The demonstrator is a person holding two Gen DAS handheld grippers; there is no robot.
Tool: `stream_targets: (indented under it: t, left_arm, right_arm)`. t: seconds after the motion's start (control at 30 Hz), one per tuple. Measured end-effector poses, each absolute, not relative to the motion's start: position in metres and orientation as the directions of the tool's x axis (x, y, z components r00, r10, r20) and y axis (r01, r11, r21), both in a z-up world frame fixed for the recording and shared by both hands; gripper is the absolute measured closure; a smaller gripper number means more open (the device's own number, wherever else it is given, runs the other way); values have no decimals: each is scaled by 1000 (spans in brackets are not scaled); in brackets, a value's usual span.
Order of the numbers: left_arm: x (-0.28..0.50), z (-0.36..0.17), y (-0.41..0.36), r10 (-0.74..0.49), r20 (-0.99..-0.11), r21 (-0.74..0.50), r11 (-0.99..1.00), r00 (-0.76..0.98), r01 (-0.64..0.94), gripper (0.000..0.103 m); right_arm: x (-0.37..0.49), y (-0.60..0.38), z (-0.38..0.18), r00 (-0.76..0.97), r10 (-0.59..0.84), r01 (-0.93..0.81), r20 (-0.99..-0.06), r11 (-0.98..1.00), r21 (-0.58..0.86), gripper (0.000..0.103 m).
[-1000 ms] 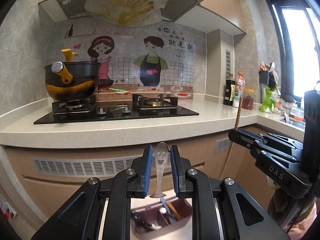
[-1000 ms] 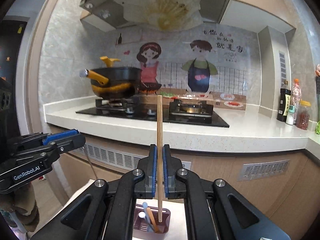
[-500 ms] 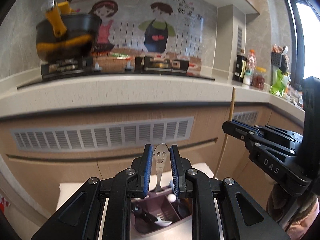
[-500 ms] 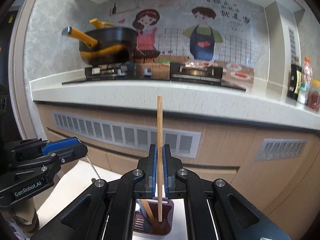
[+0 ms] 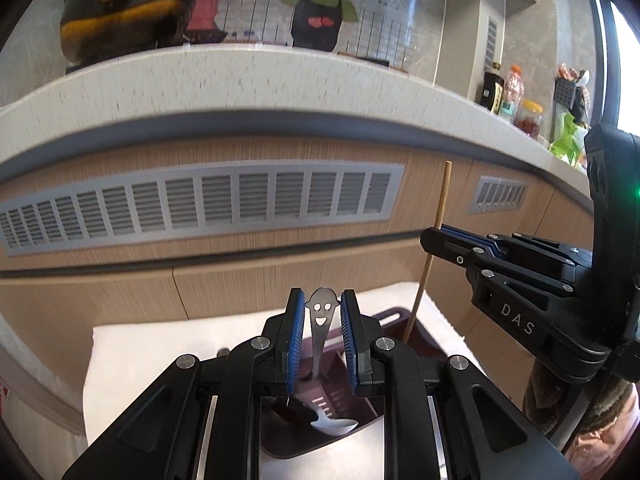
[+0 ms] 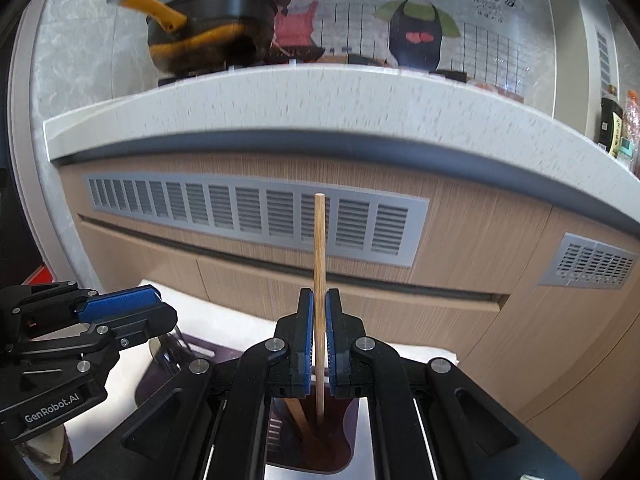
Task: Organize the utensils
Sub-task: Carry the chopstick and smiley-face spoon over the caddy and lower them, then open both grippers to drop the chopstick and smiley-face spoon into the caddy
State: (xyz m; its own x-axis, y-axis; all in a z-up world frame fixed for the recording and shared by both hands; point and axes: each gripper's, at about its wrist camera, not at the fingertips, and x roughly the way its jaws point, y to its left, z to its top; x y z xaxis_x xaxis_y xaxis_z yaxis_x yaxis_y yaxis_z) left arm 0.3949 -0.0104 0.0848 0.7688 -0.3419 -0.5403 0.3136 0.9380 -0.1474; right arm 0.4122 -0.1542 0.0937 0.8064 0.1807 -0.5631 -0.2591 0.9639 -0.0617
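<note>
My left gripper (image 5: pixel 321 336) is shut on a metal spoon (image 5: pixel 321 312) with a smiley-face handle end. The spoon hangs upright, its lower part reaching down into a maroon utensil caddy (image 5: pixel 390 316). A shiny spoon bowl (image 5: pixel 334 426) shows in the caddy below the jaws. My right gripper (image 6: pixel 320 322) is shut on a wooden chopstick (image 6: pixel 320 256) held upright, with its lower end inside the caddy (image 6: pixel 344 448) beside another wooden chopstick (image 6: pixel 298 416). Each gripper shows in the other's view: the right gripper (image 5: pixel 440 236) with its chopstick (image 5: pixel 442 196), and the left gripper (image 6: pixel 120 304).
The caddy stands on a white surface (image 5: pixel 160 352) in front of wooden cabinet fronts with a grey vent grille (image 5: pixel 200 208). Above them runs a speckled countertop edge (image 6: pixel 320 104) bearing a black and yellow pot (image 6: pixel 208 32). Bottles and jars (image 5: pixel 508 96) stand at the right.
Both grippers have sunk toward the caddy with the spoon and the chopstick still held. The countertop has risen in view, and both utensils' lower ends are now deeper in the caddy.
</note>
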Motion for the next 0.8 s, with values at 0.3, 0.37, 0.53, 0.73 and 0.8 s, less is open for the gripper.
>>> stream_targets:
  t: [0.3,0.37,0.53,0.73,0.8]
  left_arm:
    - [404,55,-15,-340,-599,-158,938,725,308,84]
    - [404,50,-15,-339,-610,-161,938,717,307,84]
    - [408,30,-13,-343,-644,-184,937,684,297,82]
    - [406,16,0,-377,-650,-256,926,660,277,70]
    - [398,19,9,-381,-635,-275,925,672,264,58]
  right_arm:
    - [416,-150,54,745,178,-282,-643,957,-62,97]
    - [417,-149,45,731,174,-285,-660,956,-64,97]
    - [416,-150,27,699,174,-301,-694,952,-64,97]
    - [411,-152,14,659,168,-314,-733,947,-65,78]
    - [403,-154,15,666,165,-310,-727,948,-68,62]
